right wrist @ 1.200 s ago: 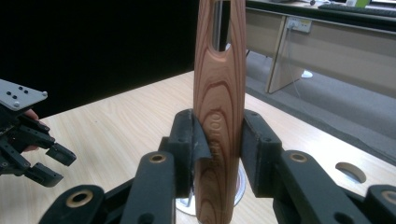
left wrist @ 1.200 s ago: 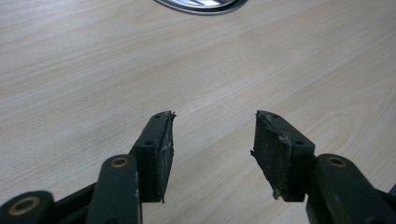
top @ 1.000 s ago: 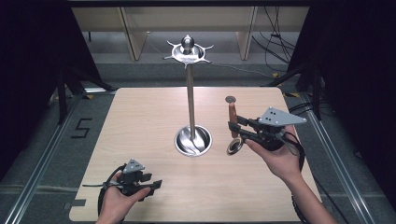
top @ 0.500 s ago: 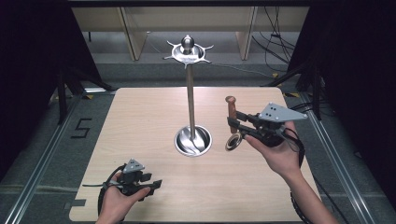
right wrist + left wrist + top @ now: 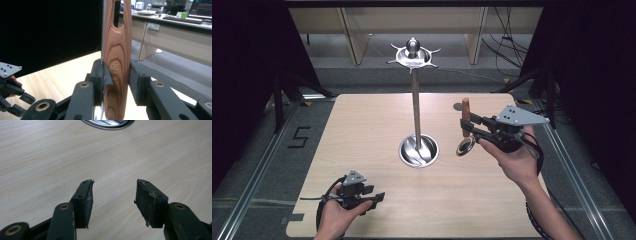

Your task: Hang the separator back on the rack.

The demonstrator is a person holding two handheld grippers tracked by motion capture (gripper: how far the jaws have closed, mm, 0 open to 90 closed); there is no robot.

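Observation:
A metal stand has a thin pole (image 5: pixel 416 110), a round shiny base (image 5: pixel 418 151) and a hook crown (image 5: pixel 413 54) on top. My right gripper (image 5: pixel 467 127) hovers to the right of the pole, shut on the wooden handle (image 5: pixel 465 116) of a utensil held upright. The utensil's round metal end (image 5: pixel 465 146) hangs below the jaws. In the right gripper view the handle (image 5: pixel 118 50) fills the space between the jaws of my right gripper (image 5: pixel 116 82); its hanging slot is at the top. My left gripper (image 5: pixel 379 197) rests open near the table's front left, nothing between its pads (image 5: pixel 113 202).
The light wooden table (image 5: pixel 362 115) is ringed by dark floor with metal rails at both sides. Cables lie at the back right. The stand's base (image 5: pixel 107 123) edges into the left gripper view. The left gripper (image 5: pixel 23 103) appears low at the left of the right gripper view.
My right gripper has drifted slightly up and to the right with the utensil still in it. The left hand has not moved.

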